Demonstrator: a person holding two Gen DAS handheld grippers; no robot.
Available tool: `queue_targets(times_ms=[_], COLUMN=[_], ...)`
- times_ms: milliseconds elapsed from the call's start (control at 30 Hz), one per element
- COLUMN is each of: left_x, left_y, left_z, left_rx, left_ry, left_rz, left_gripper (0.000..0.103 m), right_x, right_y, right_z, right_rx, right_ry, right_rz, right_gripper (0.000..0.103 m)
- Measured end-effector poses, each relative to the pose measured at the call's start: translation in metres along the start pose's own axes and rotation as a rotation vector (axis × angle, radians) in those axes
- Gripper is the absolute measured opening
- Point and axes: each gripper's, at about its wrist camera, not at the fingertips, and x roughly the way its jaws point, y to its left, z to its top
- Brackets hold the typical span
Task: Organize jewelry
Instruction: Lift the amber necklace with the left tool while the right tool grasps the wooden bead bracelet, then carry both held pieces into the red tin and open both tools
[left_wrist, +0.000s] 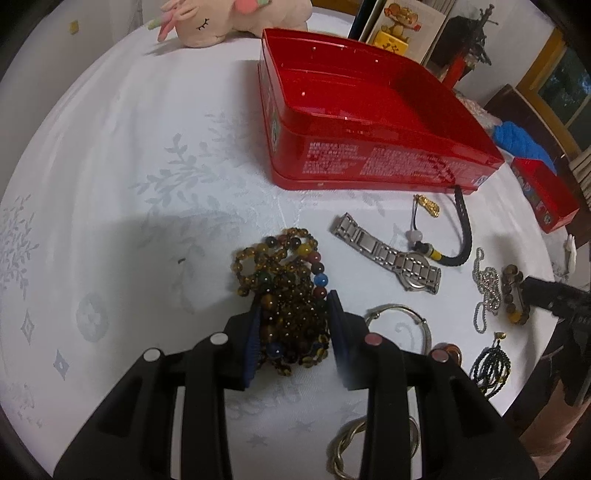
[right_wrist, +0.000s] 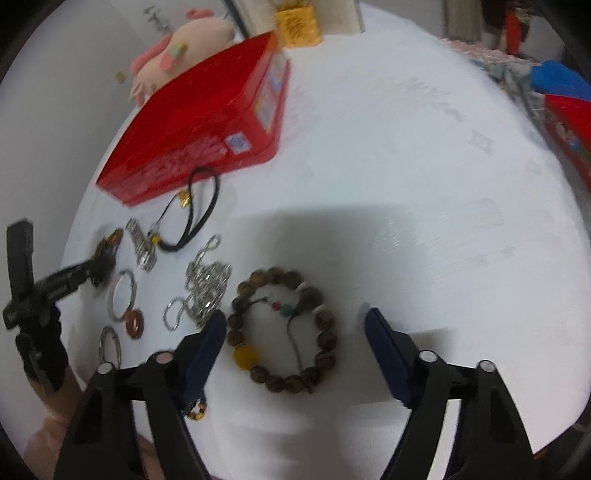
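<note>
Pinching a heap of amber beaded strands on the worktop, the left claw looks closed around the bundle. The right claw is spread wide over a wooden bead bracelet, gripping nothing. Loose loops could slip free or snag the watch on the way to the red tin.

A round table draped in white leaf-patterned cloth carried an open red rectangular tin at twelve o'clock. A silver metal watch lay at three o'clock, a heap of brown beaded strands at centre, and a pink plush toy at eleven.
</note>
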Motion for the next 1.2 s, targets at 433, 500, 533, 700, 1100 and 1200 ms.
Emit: queue_targets(times_ms=[433, 500, 533, 700, 1100, 1200], left_x=[-0.013, -0.016, -0.017, -0.028, -0.069, -0.080], left_y=[0.000, -0.001, -0.001, -0.004, -0.021, -0.027], left_z=[0.000, 0.000, 0.000, 0.002, 0.019, 0.028], left_rx=[0.003, 0.005, 0.006, 0.008, 0.053, 0.068], left_ry=[-0.025, -0.031, -0.033, -0.058, -0.164, -0.191], left_rz=[-0.026, -0.029, -0.029, -0.031, -0.045, -0.051], left_gripper=[0.032, 0.032, 0.032, 0.032, 0.032, 0.032], right_x=[0.000, -0.005, -0.011, -0.044, -0.083, -0.091], right_y=[0.010, 0.009, 0.009, 0.013, 0.039, 0.045], right_z=[-0.020, -0.020, -0.018, -0.012, 0.022, 0.035], right_rx=[-0.117, -0.110, -0.104, -0.110, -0.173, -0.189], right_ry=[-0.061, -0.080, -0.099, -0.189, -0.279, -0.299], right_rz=[-0.131, -0.092, -0.070, -0.023, 0.015, 0.033], right_gripper=[0.011, 0.011, 0.011, 0.011, 0.011, 0.011])
